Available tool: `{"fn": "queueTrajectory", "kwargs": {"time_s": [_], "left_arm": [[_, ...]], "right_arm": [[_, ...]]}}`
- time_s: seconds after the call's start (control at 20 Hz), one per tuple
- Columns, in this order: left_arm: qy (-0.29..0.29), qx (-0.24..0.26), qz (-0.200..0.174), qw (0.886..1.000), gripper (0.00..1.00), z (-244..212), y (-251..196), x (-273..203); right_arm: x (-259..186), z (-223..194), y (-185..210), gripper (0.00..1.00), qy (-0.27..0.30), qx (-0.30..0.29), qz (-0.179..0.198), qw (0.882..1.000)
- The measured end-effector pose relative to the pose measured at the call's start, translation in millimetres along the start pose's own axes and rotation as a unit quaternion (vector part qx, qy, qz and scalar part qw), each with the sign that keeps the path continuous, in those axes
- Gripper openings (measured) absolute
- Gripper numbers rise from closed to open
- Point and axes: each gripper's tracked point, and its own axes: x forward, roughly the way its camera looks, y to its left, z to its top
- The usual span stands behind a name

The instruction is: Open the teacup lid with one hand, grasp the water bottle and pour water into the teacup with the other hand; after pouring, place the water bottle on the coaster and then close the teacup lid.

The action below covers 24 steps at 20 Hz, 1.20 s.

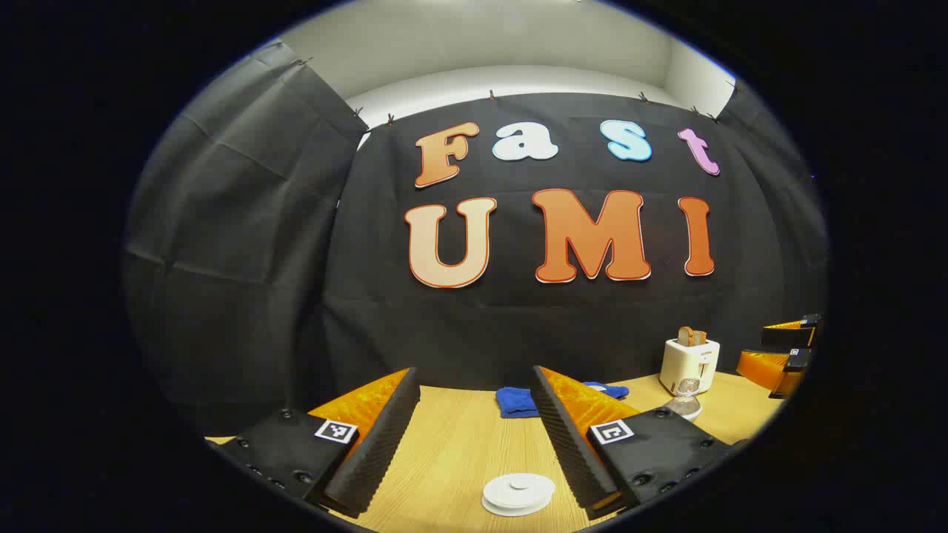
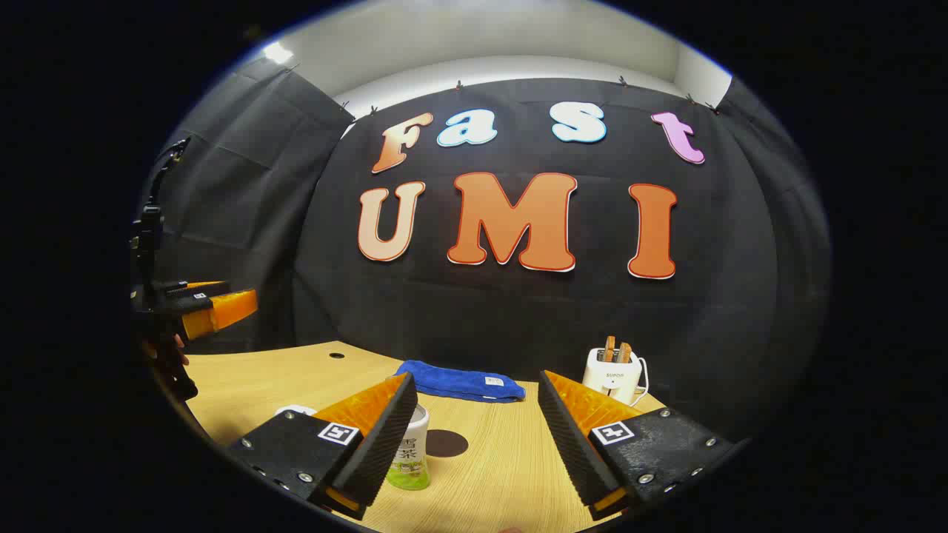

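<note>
A white round lidded teacup sits on the wooden table, low between the fingers of my open left gripper, which hangs above it. In the right gripper view, the water bottle, with a white cap and a green label, stands half hidden behind the left finger of my open right gripper. Just right of the bottle lies a dark round coaster. A white rim peeks over that same finger. My left gripper shows raised at the far left, and the right gripper at the far right edge.
A folded blue towel lies at the back of the table. A white toaster with toast in it stands at the back right. In front of the toaster stands a small clear vessel, too small to identify.
</note>
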Motion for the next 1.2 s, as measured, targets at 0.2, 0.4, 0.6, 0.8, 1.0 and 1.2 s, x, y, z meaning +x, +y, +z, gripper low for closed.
{"fn": "queueTrajectory", "kwargs": {"time_s": [0.2, 0.4, 0.6, 0.8, 1.0, 1.2], "left_arm": [[-0.003, -0.001, -0.004, 1.0, 0.98, 1, -1, 2], [-0.002, -0.003, -0.013, 1.0, 0.98, 0, -3, 2], [-0.006, -0.002, -0.015, 1.0, 0.99, 2, -4, 3], [-0.003, -0.005, -0.022, 1.0, 0.99, 0, -7, 2], [0.011, -0.012, -0.036, 0.999, 0.98, -7, -12, 1], [0.04, -0.021, -0.042, 0.998, 0.99, -20, -14, -4]], "right_arm": [[1, 0, 2, 0.99, 0.002, -0.002, 0.001, 1.0], [2, 1, 5, 0.98, 0.003, -0.006, 0.003, 1.0], [1, 5, 8, 0.98, 0.001, -0.008, 0.006, 1.0], [-1, 5, 10, 0.98, 0.0, -0.009, 0.007, 1.0], [-2, 3, 10, 0.98, 0.003, -0.009, 0.007, 1.0], [-3, -2, 14, 0.98, 0.009, -0.01, 0.013, 1.0]]}}
